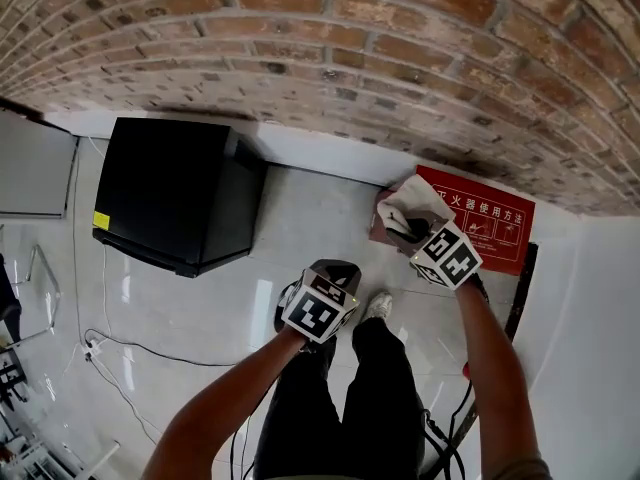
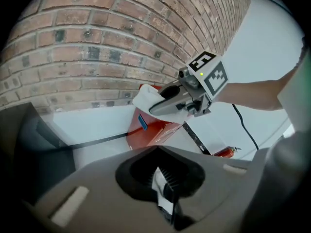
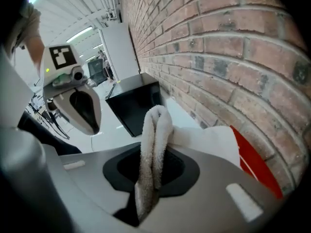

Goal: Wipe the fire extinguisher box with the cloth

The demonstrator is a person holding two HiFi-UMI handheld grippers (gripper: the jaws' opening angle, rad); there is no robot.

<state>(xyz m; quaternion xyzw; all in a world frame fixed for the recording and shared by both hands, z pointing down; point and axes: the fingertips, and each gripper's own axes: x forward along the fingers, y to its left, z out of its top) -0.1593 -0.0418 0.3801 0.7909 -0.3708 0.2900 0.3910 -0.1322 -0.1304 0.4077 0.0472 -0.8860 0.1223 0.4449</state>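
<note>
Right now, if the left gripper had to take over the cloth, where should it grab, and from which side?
Probably the loose flap of the cloth, spread on the fire extinguisher box beyond the right gripper, which pinches the folded bunch. Bring the left gripper in from the person's left: that edge lies free, while the right gripper covers the near side.

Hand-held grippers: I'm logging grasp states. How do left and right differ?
The right hand-held gripper is shut on the white cloth; the left hand-held gripper is shut, empty. The right is at the red fire extinguisher box; the left hangs back over the floor. Both carry marker cubes.
</note>
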